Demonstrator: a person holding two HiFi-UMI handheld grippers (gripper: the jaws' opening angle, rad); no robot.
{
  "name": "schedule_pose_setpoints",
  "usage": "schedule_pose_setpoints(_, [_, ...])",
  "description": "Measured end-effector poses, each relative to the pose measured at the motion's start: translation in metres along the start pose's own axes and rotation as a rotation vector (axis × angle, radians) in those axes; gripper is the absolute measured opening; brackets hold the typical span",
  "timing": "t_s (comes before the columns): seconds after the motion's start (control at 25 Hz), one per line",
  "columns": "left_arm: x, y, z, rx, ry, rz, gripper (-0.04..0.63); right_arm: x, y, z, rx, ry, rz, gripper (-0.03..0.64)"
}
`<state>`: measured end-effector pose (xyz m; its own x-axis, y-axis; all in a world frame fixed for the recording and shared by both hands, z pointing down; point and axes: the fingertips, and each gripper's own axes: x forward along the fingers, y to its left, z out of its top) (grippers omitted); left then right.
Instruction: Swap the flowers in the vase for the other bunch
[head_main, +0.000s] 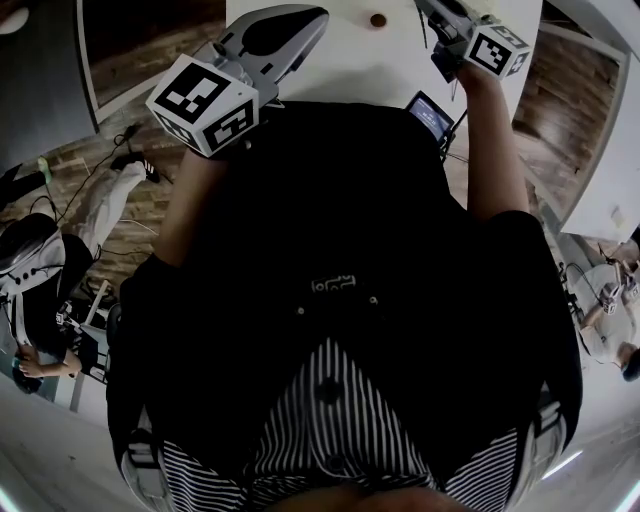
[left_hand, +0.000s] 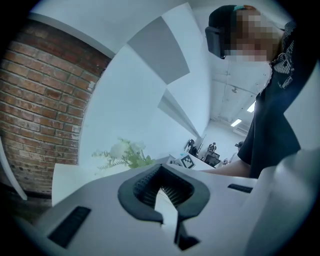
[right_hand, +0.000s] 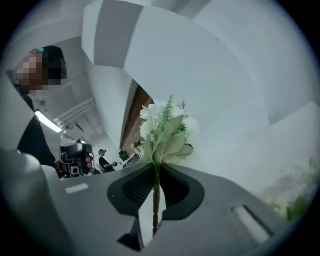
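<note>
A bunch of white flowers with green leaves (right_hand: 165, 132) stands upright out of my right gripper (right_hand: 150, 225), whose jaws are shut on its thin stem (right_hand: 156, 200). That gripper is raised, pointing almost level; in the head view it is at the top right (head_main: 445, 45) over the white table (head_main: 350, 60). The other bunch (left_hand: 125, 152), white and green, shows beyond my left gripper (left_hand: 169, 222) and as blurred foliage (right_hand: 300, 195) at the right gripper view's lower right. My left gripper (head_main: 275, 40) hangs at the table's near edge, jaws together with nothing between them. No vase shows.
My black shirt fills most of the head view. A small screen device (head_main: 430, 115) sits at the table's edge and a small brown thing (head_main: 377, 19) lies on the table. A brick wall (left_hand: 40, 110) stands to the left. Other people work at desks behind (right_hand: 102, 160).
</note>
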<state>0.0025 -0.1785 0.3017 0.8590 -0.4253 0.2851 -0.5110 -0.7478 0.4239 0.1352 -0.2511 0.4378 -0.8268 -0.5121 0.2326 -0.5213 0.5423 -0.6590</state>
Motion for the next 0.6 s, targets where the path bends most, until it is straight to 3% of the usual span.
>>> schedule_pose_setpoints(0.28, [-0.022,0.013,-0.018,-0.011,0.043,0.046,0.005,0.032,0.060,0.017,-0.121,-0.199,0.244,0.040])
schedule_pose_setpoints(0.6, [-0.038,0.013,-0.044,-0.003,0.106,0.117,0.006,0.025,0.057,0.006,-0.187,-0.278,0.356,0.040])
